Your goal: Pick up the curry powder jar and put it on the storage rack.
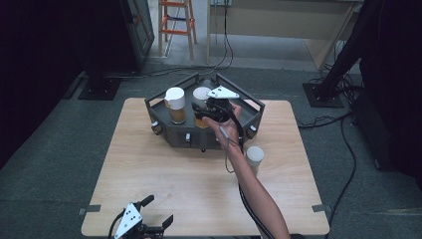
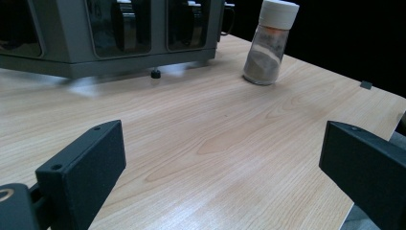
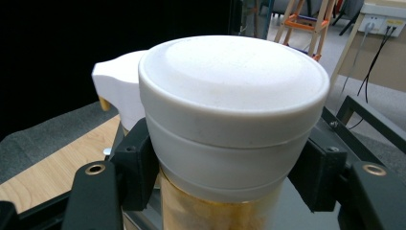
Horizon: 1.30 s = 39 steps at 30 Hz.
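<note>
A dark grey six-sided tray stands at the back of the wooden table. Two white-lidded jars with amber contents are in it. My right gripper is shut on the right jar; in the right gripper view its jaws press both sides of that jar's white lid around my right gripper. The left jar, with a spouted lid, stands just behind it. My left gripper rests open at the table's front edge, and nothing lies between the jaws of my left gripper.
A third jar with a white cap and grey-brown contents stands on the table right of the tray front. A wooden ladder, cables and stand bases are on the floor beyond the table.
</note>
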Available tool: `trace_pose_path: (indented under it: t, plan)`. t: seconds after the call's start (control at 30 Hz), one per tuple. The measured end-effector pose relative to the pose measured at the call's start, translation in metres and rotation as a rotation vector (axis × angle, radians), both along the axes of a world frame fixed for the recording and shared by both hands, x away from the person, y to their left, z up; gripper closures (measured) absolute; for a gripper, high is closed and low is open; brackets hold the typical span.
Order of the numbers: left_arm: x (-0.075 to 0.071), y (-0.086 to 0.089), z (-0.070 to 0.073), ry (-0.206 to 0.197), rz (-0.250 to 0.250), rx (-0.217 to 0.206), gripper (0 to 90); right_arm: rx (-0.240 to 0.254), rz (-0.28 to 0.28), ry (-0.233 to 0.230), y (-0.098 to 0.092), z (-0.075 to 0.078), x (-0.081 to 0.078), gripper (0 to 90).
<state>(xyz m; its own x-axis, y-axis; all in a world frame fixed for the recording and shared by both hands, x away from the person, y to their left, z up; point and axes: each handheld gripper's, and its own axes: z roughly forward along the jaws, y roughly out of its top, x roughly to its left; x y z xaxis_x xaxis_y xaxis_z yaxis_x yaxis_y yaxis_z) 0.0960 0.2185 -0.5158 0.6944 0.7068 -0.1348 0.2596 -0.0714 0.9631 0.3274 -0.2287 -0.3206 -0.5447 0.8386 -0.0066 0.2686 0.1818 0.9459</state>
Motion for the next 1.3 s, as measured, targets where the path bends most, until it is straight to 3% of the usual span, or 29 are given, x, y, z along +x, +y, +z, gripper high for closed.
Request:
trace_pose_path:
  t: [1.3]
  plan:
    - [0.000, 0.000, 0.000, 0.001, -0.004, 0.000, 1.9, -0.018, -0.054, 0.028, 0.026, -0.022, 0.028, 34.7]
